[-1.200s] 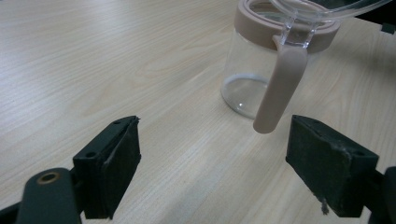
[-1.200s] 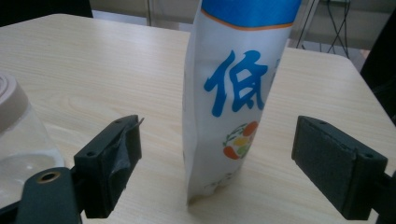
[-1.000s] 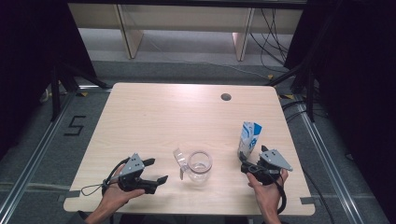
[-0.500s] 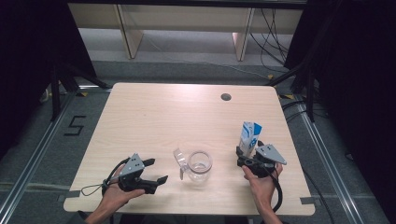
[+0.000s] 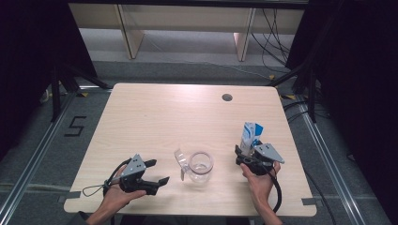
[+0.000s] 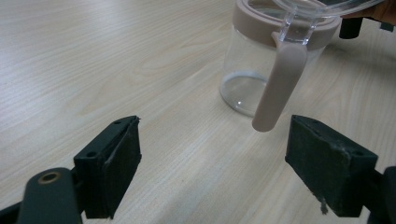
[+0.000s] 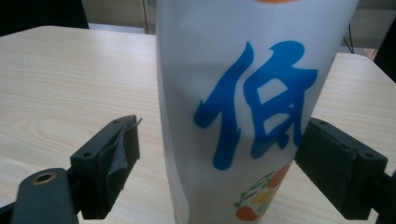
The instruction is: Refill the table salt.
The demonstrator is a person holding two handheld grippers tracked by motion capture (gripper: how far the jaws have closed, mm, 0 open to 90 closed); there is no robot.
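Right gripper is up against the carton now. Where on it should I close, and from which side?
Close on the carton's flat white body, about mid-height, coming in level from the person's side as the right gripper already does. The carton stands upright near the table's right edge, its body sits between the open jaws, and its straight side walls should suit the pads better than the folded top.

**Even light on the wood, dark all around**

In the high view the surface (image 5: pixel 155 122) is evenly lit from above, with soft, short shadows; the surroundings on both sides fall to near black. The picture is slightly soft. In the left gripper view the clear jug (image 6: pixel 275 60) carries faint glare. In the right gripper view the carton (image 7: pixel 252 107) stands very close, bright, its print blurred.
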